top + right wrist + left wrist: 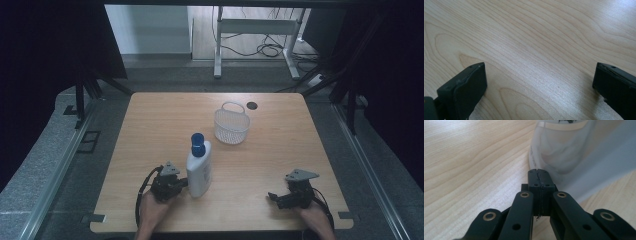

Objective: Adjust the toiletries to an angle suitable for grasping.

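A white bottle (199, 170) with a blue cap (198, 144) stands upright near the front middle of the wooden table (165, 125). My left gripper (183, 183) sits just left of the bottle's base, its tips at the bottle. In the left gripper view the two jaws are pressed together with nothing between them, and my left gripper (539, 173) points at the white bottle (574, 152) close ahead. My right gripper (272, 197) rests low at the front right, jaws spread wide. Bare wood lies between the jaws of my right gripper (539, 75).
A white mesh basket (231, 125) with a handle stands behind and to the right of the bottle. A dark round hole (251, 105) is set in the table's far edge. Black frame struts and a white desk leg stand beyond the table.
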Available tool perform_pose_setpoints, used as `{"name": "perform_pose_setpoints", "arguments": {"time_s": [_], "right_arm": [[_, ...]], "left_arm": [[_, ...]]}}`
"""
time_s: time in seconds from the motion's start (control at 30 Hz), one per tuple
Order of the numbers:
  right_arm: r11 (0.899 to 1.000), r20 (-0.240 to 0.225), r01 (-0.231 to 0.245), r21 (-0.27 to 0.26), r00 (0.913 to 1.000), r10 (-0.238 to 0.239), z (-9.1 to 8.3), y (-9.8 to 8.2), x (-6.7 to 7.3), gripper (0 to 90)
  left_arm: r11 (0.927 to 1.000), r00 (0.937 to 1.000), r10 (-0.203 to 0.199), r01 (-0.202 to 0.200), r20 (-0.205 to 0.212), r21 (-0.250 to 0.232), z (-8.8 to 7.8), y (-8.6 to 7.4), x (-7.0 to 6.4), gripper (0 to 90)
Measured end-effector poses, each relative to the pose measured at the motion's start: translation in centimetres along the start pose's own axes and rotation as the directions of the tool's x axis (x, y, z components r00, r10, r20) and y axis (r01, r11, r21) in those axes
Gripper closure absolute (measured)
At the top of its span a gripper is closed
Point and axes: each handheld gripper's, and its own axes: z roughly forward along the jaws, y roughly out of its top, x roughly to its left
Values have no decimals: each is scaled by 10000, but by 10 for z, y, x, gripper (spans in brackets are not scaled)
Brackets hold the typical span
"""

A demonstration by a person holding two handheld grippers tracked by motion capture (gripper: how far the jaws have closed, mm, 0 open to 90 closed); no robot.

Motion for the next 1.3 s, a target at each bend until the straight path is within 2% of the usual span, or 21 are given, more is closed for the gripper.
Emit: {"name": "perform_pose_setpoints", "arguments": {"time_s": [0.2, 0.6, 0.87, 1.3], "right_arm": [[10000, -1, 1, -1, 10000, -1, 0, 0, 0, 0], [10000, 0, -2, 2, 10000, 2, 0, 0, 0, 0], [10000, 2, 1, 0, 10000, -1, 0, 0, 0, 0], [10000, 11, -6, -14, 10000, 6, 0, 0, 0, 0]], "left_arm": [[10000, 9999, 21, -22, 146, 56, -1, -3, -7, 890], [9977, 9964, 608, -625, 598, 279, 3, -1, -28, 890], [9942, 9901, 1021, -1047, 968, 225, 7, 3, -41, 889], [9908, 9805, 1337, -1351, 1441, -1, 24, 14, -56, 881]]}}
